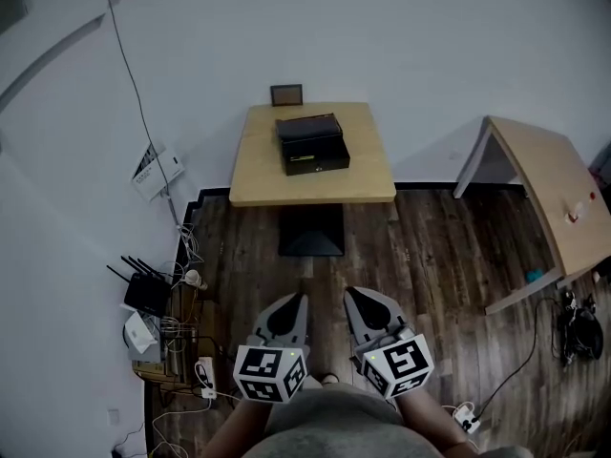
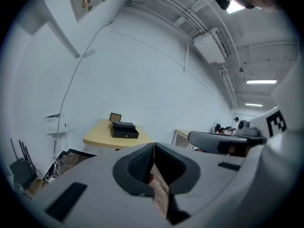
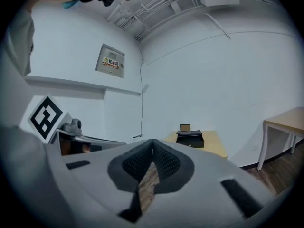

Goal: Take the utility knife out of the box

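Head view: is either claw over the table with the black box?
No: left claw and right claw hang over the wood floor, short of the table with the black box.

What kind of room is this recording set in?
Probably an office or lab room: a wooden table holding a black box, a second table beside it, and a router with cables along the white wall.

White walls [image 1: 401, 27]; dark plank floor [image 1: 439, 256]. Pale wood table [image 1: 258, 175] on a black pedestal [image 1: 311, 232], against the far wall. Second pale table [image 1: 558, 198] at right, white legs. Router [image 1: 145, 294] and cables [image 1: 186, 246] by the left wall. Ceiling strip lights [image 2: 261, 81] lit; pipes [image 2: 166, 4] overhead.
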Tool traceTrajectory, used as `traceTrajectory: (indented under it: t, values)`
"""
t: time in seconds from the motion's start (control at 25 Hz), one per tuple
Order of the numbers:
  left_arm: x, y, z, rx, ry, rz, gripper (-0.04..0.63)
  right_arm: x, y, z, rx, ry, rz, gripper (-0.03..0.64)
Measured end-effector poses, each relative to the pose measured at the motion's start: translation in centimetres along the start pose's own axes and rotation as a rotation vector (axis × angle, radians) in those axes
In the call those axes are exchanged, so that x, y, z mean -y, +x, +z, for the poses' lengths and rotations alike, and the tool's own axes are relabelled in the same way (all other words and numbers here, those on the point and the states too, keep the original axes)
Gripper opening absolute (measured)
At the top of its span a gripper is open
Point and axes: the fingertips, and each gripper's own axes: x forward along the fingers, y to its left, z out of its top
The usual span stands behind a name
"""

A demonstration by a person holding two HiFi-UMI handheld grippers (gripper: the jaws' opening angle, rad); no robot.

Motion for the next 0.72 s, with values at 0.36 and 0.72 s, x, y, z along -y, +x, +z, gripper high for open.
traceTrajectory:
  t: [0.36,0.72]
  values:
    - [-1.3,0.7,0.3,-0.007,-0.017,0.05,0.005,1.5,1.2,-0.1,0.021,0.003,-0.001,0.0]
    - [-4.3,5.0,0.9,-0.017,-0.042,0.055,0.005,3.4,5.8,-0.2,-0.007,0.006,0.016,0.0]
